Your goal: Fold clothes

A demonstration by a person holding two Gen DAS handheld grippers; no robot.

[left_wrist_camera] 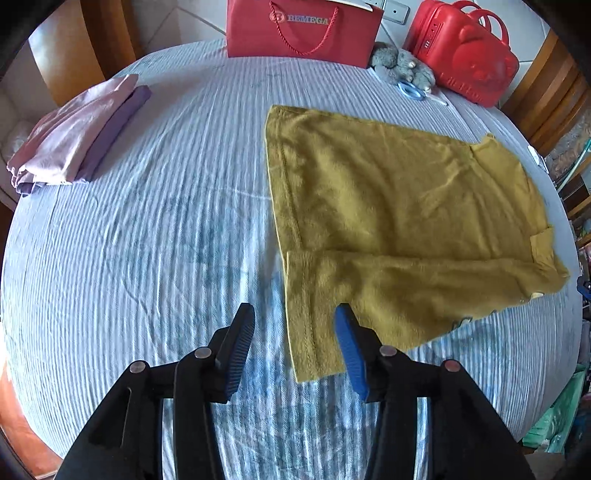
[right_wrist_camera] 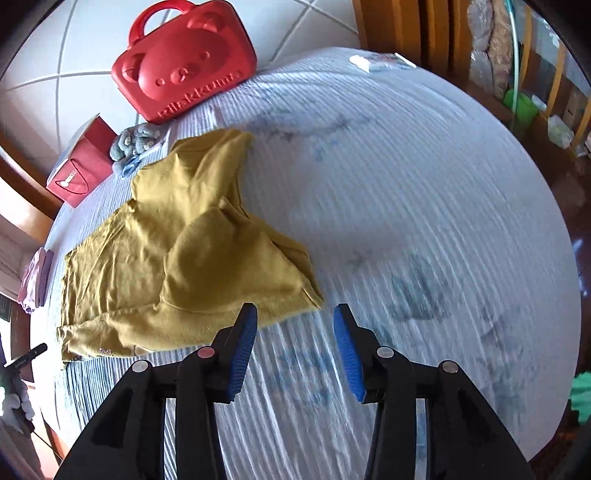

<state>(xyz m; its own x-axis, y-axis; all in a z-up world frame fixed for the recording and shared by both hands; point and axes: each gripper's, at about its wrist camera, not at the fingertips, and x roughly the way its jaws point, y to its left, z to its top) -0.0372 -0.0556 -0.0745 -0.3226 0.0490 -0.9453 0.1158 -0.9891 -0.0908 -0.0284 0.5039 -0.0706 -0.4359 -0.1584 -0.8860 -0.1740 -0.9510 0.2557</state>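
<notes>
The mustard shirt [left_wrist_camera: 399, 206] was soft, matt knit cloth with stitched hems. Beneath it the table cover [left_wrist_camera: 147, 221] was ribbed, striped fabric. The red case [right_wrist_camera: 184, 62] looked like glossy moulded plastic, the red bag [left_wrist_camera: 303, 29] smooth paper with cord handles. The gripper pads [left_wrist_camera: 351, 350] were ridged blue rubber on matt black plastic.

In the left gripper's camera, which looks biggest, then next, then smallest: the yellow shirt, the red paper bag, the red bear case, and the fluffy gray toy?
1. Yellow shirt, biggest by far, though it also lies nearest the camera.
2. Red paper bag and red bear case: about alike, and the bag's top is cut off, so no ranking.
3. Fluffy gray toy, smallest.
</notes>
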